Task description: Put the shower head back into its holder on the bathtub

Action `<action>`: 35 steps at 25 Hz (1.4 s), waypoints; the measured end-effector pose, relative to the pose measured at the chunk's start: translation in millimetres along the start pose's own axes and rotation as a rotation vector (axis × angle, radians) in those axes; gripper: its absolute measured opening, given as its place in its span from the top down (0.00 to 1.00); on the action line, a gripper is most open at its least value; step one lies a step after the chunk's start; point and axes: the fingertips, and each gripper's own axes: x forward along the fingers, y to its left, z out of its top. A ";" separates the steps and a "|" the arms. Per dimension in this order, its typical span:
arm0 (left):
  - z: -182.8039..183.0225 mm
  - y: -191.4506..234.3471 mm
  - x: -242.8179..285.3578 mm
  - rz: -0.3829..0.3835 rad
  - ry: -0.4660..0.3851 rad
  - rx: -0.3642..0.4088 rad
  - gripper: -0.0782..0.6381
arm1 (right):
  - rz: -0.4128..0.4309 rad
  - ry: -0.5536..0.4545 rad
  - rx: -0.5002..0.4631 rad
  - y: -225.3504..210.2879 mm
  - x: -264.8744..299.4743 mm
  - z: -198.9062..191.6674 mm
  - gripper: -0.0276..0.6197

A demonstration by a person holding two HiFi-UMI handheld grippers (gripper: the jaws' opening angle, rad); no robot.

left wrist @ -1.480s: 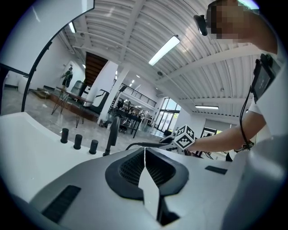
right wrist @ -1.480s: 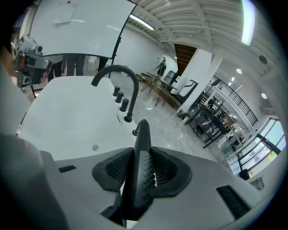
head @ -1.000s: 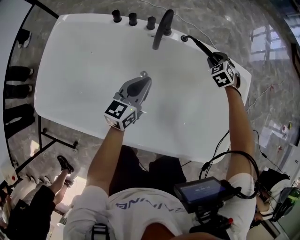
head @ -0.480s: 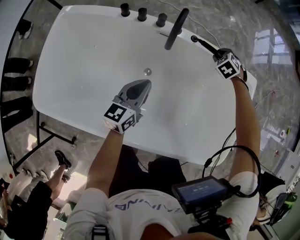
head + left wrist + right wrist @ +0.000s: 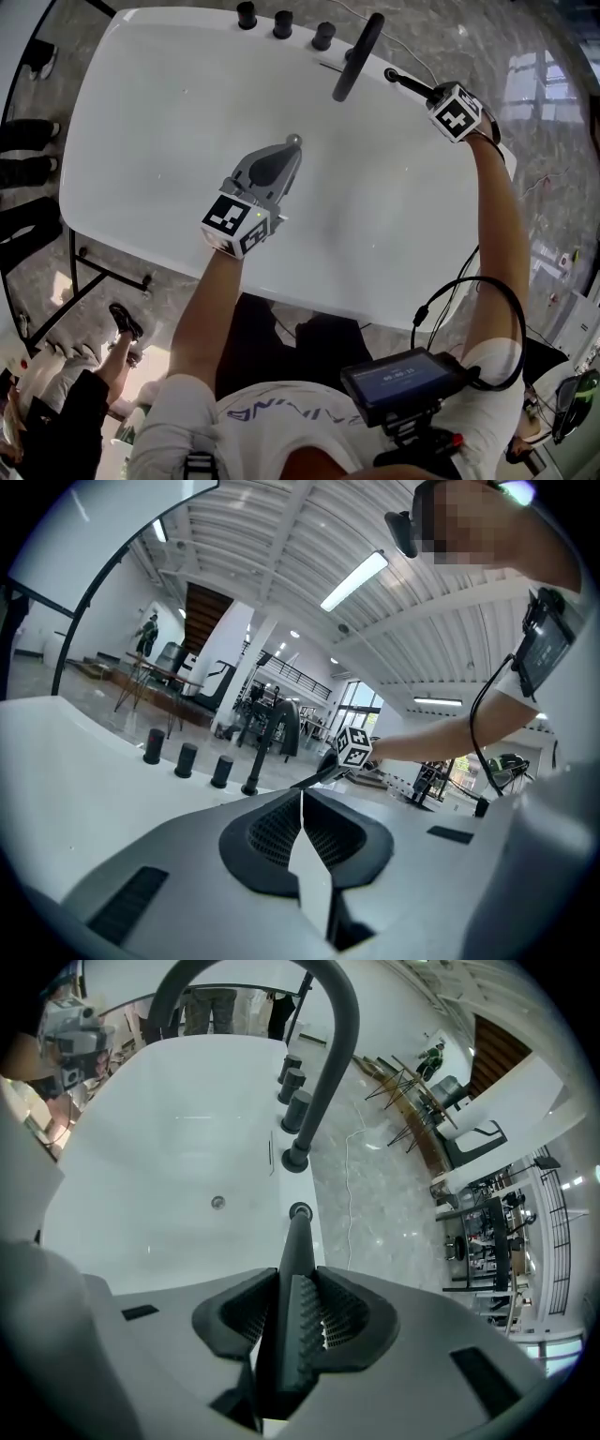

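The right arm [image 5: 492,216] reaches fully forward to the far right corner of the bathtub [image 5: 159,112], with the right gripper [image 5: 298,1283] tipped steeply downward. The left arm [image 5: 211,300] extends over the middle of the basin and carries the left gripper [image 5: 302,794] nearly level, pointing toward the far edge. The bathtub is smooth, glossy white with rounded corners. A small round metal drain [image 5: 217,1202] sits in its floor. Three short matte black cylindrical knobs [image 5: 283,25] and a tall, arched black faucet [image 5: 328,1063] stand along the far edge. The shower head [image 5: 300,1241] is a slim, straight black rod. The right gripper's ribbed jaws clamp on this rod, partly closed around its width. The rod's tip meets the round black holder [image 5: 300,1210] on the far edge, just beside the faucet base; how deep it is seated cannot be told. The left gripper's jaws are pressed together with nothing between them.
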 end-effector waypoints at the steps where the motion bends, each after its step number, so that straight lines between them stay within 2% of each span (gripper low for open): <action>1: 0.1 0.7 3.1 -0.004 -0.001 0.002 0.86 | 0.007 0.010 -0.015 -3.4 0.7 2.0 0.75; 6: 0.4 4.3 15.2 -0.019 -0.012 0.006 0.86 | 0.050 0.063 -0.078 -20.3 2.8 16.1 0.75; 13: -7.1 7.8 10.8 -0.022 -0.008 -0.007 0.86 | 0.126 0.134 -0.177 -21.9 3.3 34.0 0.75; 17: -17.1 9.5 -0.9 -0.014 0.003 -0.034 0.86 | 0.107 0.159 -0.200 -27.7 0.1 35.9 0.75; 20: -22.8 10.5 -2.1 -0.015 0.005 -0.050 0.86 | 0.129 0.143 -0.205 -28.5 4.2 44.8 0.74; 27: -32.1 10.9 -6.3 -0.026 0.012 -0.072 0.86 | 0.152 0.186 -0.254 -28.4 15.0 50.5 0.74; 32: -41.3 16.4 -15.3 -0.002 0.015 -0.099 0.86 | 0.160 0.158 -0.297 -32.5 19.7 62.2 0.73; 35: -47.7 17.5 -18.9 0.002 0.020 -0.113 0.86 | 0.114 0.168 -0.330 -36.2 23.2 69.9 0.71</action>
